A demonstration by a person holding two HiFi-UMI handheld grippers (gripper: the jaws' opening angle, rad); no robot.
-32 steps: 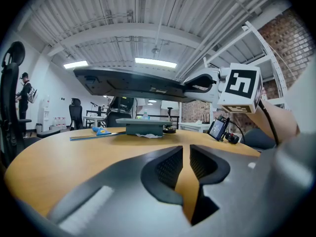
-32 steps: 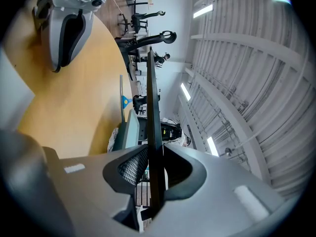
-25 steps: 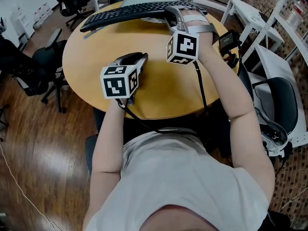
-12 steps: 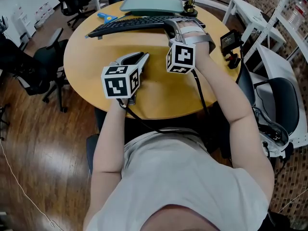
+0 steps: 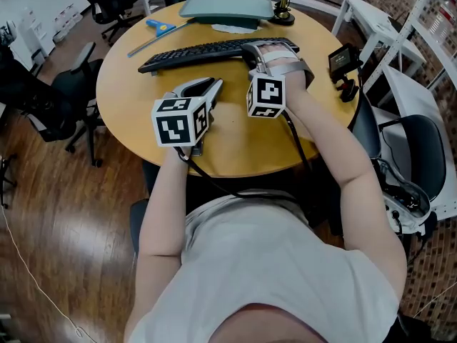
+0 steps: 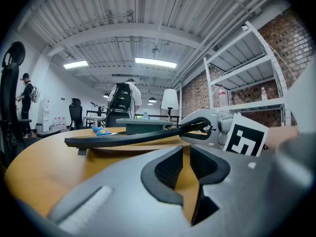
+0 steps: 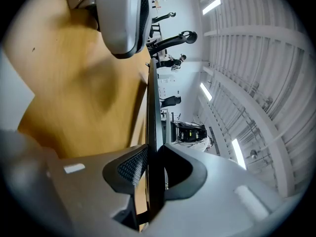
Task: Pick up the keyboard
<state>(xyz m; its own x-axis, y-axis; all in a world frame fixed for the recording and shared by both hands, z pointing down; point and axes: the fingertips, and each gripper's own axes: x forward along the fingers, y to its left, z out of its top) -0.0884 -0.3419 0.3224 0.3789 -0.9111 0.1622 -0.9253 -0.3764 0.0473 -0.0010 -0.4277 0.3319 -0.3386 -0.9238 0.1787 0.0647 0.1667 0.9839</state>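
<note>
The round wooden table (image 5: 235, 145) carries everything. The black keyboard (image 5: 207, 52) stretches across its far half, in front of a grey-green tray (image 5: 225, 7). The right tongs (image 5: 258, 48) pinch the keyboard's right end, and the right gripper view shows the thin black edge clamped between both ribbed pads (image 7: 129, 168). From the left gripper view that end sits raised while the keyboard's left end dips close to the tabletop; whether it touches there is unclear. The left tongs (image 5: 209, 86) rest low over the near part of the table, apart from the keyboard, spread only slightly with nothing between them. A small blue-handled tool (image 5: 161, 26) lies behind the keyboard's left end.
</note>
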